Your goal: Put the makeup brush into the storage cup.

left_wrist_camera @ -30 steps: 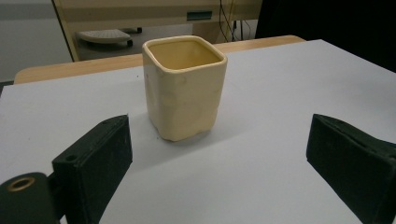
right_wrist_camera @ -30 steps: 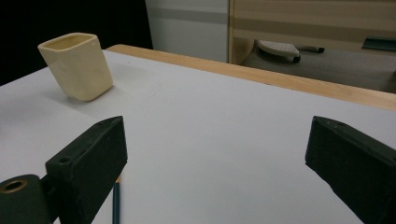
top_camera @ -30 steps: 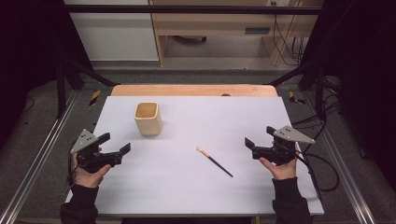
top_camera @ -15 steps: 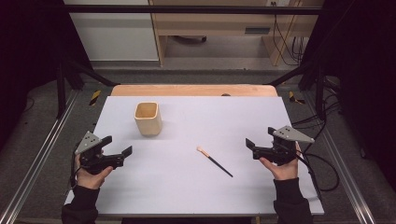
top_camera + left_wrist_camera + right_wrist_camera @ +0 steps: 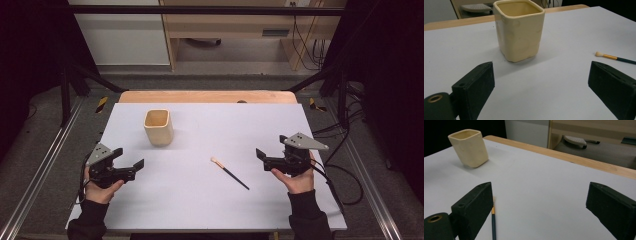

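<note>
High view: 2 grippers spread and empty, left (image 5: 131,162) at 8 o'clock, right (image 5: 261,156) at 4; brush (image 5: 229,173) between, cup (image 5: 159,127) at 11.

- The cup (image 5: 159,127) is cream-coloured, with a squarish rounded body and an open, empty mouth. It stands upright on the white worktop (image 5: 200,200), left of centre in the upper part of the high view, and shows close up at top centre of the left gripper view.
- The brush (image 5: 230,173) is thin, with a pale tuft, a gold ferrule and a dark handle. It lies flat near the centre of the high view, tuft to the upper left and handle to the lower right, well apart from the cup.
</note>
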The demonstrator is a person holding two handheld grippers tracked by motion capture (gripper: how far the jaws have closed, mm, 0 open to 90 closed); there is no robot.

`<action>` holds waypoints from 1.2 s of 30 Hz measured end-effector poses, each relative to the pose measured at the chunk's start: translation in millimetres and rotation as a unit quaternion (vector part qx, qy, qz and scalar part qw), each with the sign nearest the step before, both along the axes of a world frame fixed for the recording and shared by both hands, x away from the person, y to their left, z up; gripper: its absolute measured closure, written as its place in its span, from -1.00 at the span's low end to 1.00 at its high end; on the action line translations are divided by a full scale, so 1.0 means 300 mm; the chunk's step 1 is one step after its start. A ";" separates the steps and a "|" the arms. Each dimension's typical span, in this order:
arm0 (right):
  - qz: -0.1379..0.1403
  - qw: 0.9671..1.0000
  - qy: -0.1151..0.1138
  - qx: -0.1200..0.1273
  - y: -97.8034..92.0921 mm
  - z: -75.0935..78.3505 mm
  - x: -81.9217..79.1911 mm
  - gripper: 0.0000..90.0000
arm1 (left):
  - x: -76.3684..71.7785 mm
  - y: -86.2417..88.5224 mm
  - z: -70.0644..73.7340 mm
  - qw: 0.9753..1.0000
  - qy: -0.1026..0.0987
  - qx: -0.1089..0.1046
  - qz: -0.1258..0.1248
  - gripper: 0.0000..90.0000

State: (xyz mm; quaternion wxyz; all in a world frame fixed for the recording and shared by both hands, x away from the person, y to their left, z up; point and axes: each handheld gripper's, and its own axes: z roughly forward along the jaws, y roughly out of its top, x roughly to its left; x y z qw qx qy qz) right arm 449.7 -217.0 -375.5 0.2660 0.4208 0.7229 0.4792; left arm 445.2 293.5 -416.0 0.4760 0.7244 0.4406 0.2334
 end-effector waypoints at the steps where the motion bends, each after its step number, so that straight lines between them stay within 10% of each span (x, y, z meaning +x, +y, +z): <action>1: 0.002 1.000 0.001 -0.001 0.007 0.002 0.000 -0.83 | 0.000 -0.001 -0.001 1.000 0.000 0.001 0.000 -0.86; 19: 0.032 0.997 0.047 -0.059 0.130 0.023 0.064 -0.81 | 0.004 0.000 -0.014 1.000 0.008 0.007 0.003 -0.86; 36: 0.072 0.982 0.105 -0.137 0.244 -0.001 0.104 -0.82 | 0.009 -0.001 -0.024 1.000 0.015 0.012 0.000 -0.85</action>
